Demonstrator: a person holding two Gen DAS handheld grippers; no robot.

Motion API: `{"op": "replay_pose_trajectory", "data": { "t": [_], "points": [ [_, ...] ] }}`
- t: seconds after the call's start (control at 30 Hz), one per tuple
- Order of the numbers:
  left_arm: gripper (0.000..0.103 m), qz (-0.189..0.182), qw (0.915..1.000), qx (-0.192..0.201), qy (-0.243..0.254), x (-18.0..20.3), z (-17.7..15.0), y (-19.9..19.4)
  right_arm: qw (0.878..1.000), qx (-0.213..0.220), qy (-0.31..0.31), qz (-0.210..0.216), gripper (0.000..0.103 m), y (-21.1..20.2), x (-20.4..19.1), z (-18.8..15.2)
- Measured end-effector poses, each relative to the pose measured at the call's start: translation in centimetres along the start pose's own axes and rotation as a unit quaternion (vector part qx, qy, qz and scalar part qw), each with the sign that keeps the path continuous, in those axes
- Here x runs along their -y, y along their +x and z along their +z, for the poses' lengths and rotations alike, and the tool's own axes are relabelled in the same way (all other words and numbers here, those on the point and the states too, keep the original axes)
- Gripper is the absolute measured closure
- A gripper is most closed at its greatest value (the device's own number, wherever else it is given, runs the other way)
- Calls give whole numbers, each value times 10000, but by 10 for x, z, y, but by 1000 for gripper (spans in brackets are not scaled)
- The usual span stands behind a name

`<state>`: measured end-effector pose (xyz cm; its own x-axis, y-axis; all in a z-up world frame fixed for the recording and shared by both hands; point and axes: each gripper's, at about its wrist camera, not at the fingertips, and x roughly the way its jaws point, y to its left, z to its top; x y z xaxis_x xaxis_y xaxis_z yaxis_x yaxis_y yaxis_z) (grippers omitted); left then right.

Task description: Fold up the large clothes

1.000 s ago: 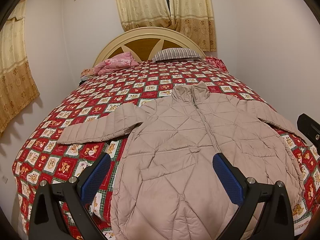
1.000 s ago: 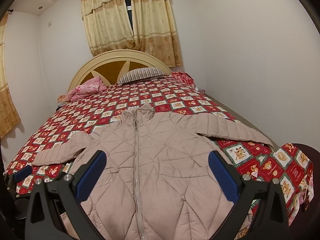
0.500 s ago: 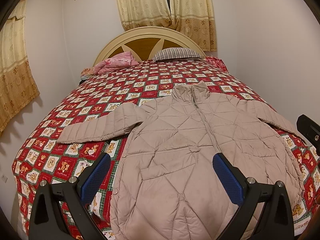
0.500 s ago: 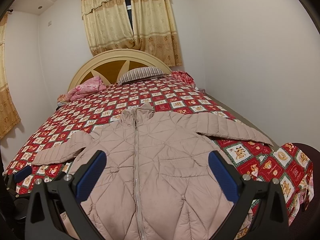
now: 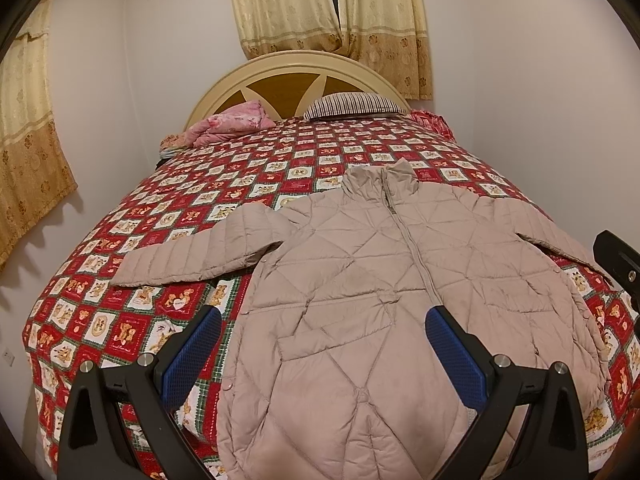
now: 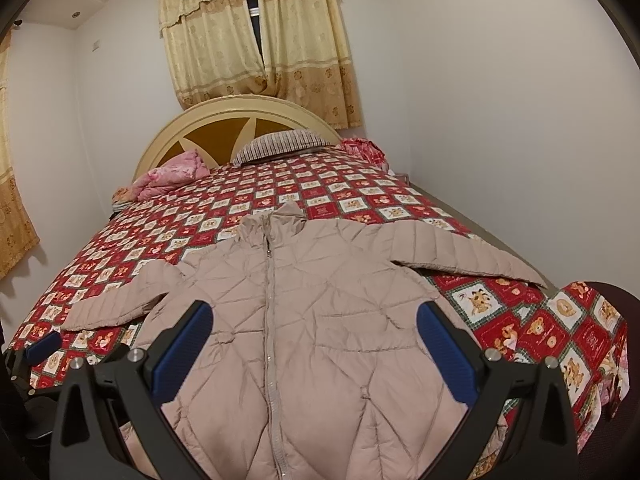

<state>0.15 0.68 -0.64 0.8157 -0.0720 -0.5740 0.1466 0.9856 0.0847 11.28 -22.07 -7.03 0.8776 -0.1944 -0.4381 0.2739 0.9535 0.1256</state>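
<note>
A beige quilted puffer jacket lies flat and zipped on the bed, collar toward the headboard, both sleeves spread out sideways. It also shows in the right wrist view. My left gripper is open and empty, held above the jacket's lower left part. My right gripper is open and empty, held above the jacket's lower middle. The tip of the left gripper shows at the left edge of the right wrist view. Part of the right gripper shows at the right edge of the left wrist view.
The bed carries a red patchwork bedspread with bear prints. A pink blanket and a striped pillow lie by the curved headboard. White walls stand close on the left and right. Curtains hang behind.
</note>
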Motion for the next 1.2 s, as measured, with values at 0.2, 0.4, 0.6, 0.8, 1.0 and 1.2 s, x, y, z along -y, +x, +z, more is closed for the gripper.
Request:
{"op": "replay_pose_trajectory", "data": {
  "t": [0.2, 0.4, 0.6, 0.8, 1.0, 1.2],
  "points": [
    [1, -380, 9990, -219, -64, 3, -5, 39, 9997, -143, 167, -59, 0, 25, 16, -5],
    [1, -349, 9985, -409, -47, -3, 6, 95, 9947, -724, 730, 17, 6, 67, 59, -14],
    [1, 322, 9987, -225, -332, -31, 35, 153, 9786, -921, 1812, -326, 20, 80, 159, 6],
    [1, 1052, 9921, -328, -600, -58, 25, 213, 9275, -1008, 3531, -705, 27, 72, 303, 20],
    [1, 985, 9869, -901, -911, -68, 8, 249, 8879, -1578, 4170, -1135, 30, 106, 364, -5],
    [1, 758, 9824, -1226, -1190, -77, -1, 263, 8752, -1579, 4266, -1646, 31, 129, 376, 6]
  ]
}}
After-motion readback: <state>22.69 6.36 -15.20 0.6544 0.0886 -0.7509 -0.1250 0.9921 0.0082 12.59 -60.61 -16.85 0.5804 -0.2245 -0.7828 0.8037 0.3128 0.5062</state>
